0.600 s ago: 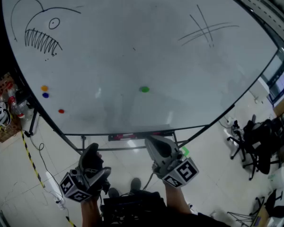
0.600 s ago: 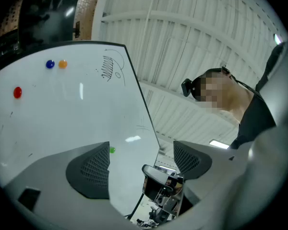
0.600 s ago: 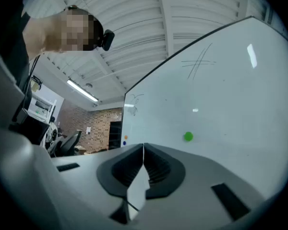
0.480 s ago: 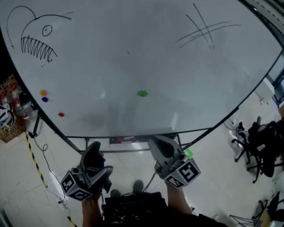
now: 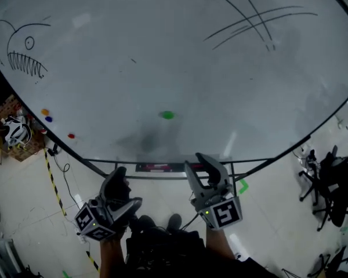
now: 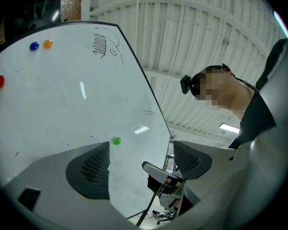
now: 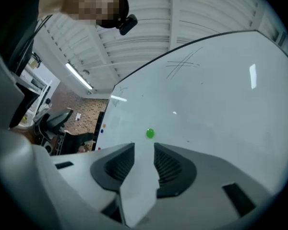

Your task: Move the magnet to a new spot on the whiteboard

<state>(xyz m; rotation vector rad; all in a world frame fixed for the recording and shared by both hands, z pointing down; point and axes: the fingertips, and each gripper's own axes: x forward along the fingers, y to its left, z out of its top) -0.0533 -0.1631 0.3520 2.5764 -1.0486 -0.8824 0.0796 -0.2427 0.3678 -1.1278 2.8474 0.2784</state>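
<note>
Status: task not started, as far as I can judge. The green magnet (image 5: 167, 115) sits on the whiteboard (image 5: 180, 57), lower centre of the head view, untouched.

Left hand-held gripper (image 5: 120, 184) is low in the frame, below the board's bottom edge and well apart from the magnet. Its own view shows the jaws wide apart with nothing between them.

Right hand-held gripper (image 5: 204, 169) is also below the board edge, nearer the magnet but not touching it. Its jaws stand only a narrow gap apart and hold nothing. In the right gripper view the magnet (image 7: 150, 133) shows just above that gap, so I read this one as lined up for the pick.

Left to do: reach, grip, lift off, re-place, so all of it.

Orange magnet (image 5: 45, 112), blue magnet (image 5: 49, 119) and red magnet (image 5: 71, 136) sit at the left edge, so I avoid that spot.
</note>
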